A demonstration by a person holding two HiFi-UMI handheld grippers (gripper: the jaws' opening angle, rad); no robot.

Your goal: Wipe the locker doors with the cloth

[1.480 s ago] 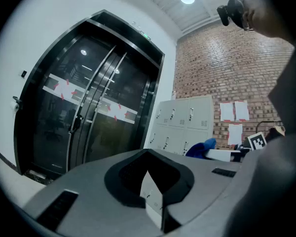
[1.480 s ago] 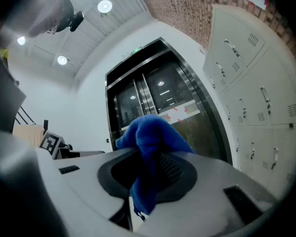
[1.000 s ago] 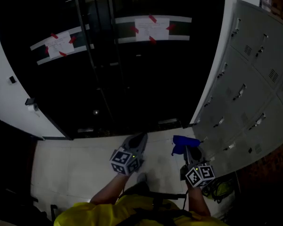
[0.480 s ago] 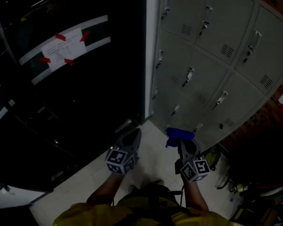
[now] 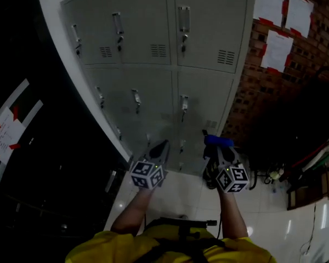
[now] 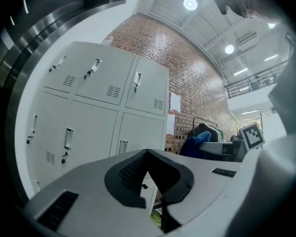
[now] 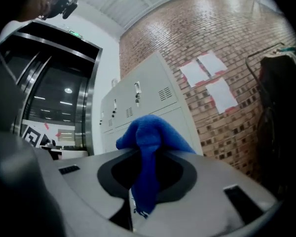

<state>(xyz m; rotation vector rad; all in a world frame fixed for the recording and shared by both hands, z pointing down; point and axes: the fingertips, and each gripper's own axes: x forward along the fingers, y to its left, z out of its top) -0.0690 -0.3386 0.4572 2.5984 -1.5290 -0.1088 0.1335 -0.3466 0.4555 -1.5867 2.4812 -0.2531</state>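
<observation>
Grey metal lockers (image 5: 153,64) with handles and vents fill the upper middle of the head view, and show again as lockers (image 6: 89,112) and lockers (image 7: 148,100) in the gripper views. My right gripper (image 5: 217,147) is shut on a blue cloth (image 5: 219,141), which bulges out over its jaws as the cloth (image 7: 145,152). It hangs short of the lower locker doors, apart from them. My left gripper (image 5: 158,149) is shut with nothing in it, level with the right one, and reads as the left gripper (image 6: 149,181) in its own view.
A brick wall (image 5: 263,103) with taped white papers (image 5: 277,48) stands right of the lockers. Dark glass doors (image 5: 22,147) lie to the left. Clothes on a rack (image 5: 318,141) and clutter sit at the right. Pale tiled floor (image 5: 181,196) below.
The view has swung right from the dark glass doors to face the lockers head on. Both grippers kept their pose before the body, the right still holding the cloth.
</observation>
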